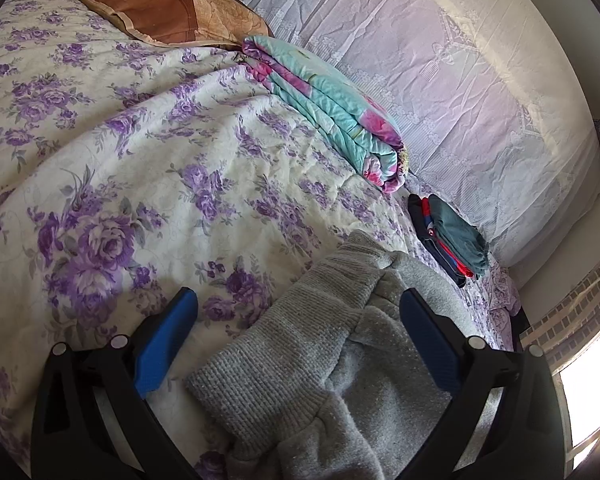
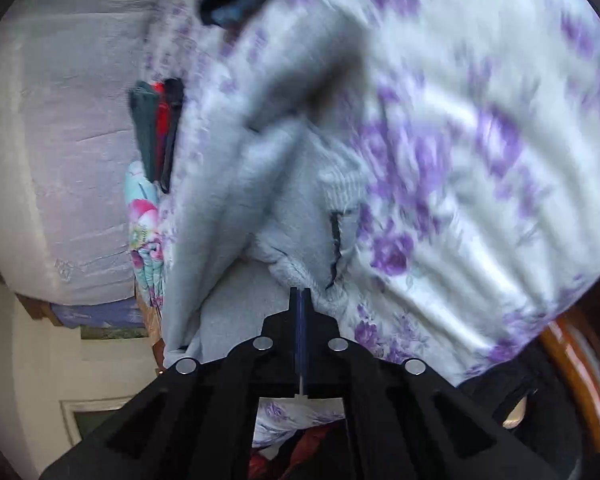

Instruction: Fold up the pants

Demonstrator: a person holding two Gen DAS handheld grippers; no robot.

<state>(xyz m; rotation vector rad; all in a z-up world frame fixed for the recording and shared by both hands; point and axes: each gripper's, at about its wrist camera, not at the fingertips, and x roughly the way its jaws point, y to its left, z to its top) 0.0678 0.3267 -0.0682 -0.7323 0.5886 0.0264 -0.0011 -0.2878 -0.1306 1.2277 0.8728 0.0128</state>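
Grey knit pants (image 1: 340,360), thick and fleecy, lie crumpled on the floral bedspread (image 1: 100,160) at the near right of the bed. One ribbed section lies flat toward the left; the fleece side is turned over it in loose folds. A dark slit pocket opening (image 2: 335,248) shows in the right wrist view. Not yet neatly folded.
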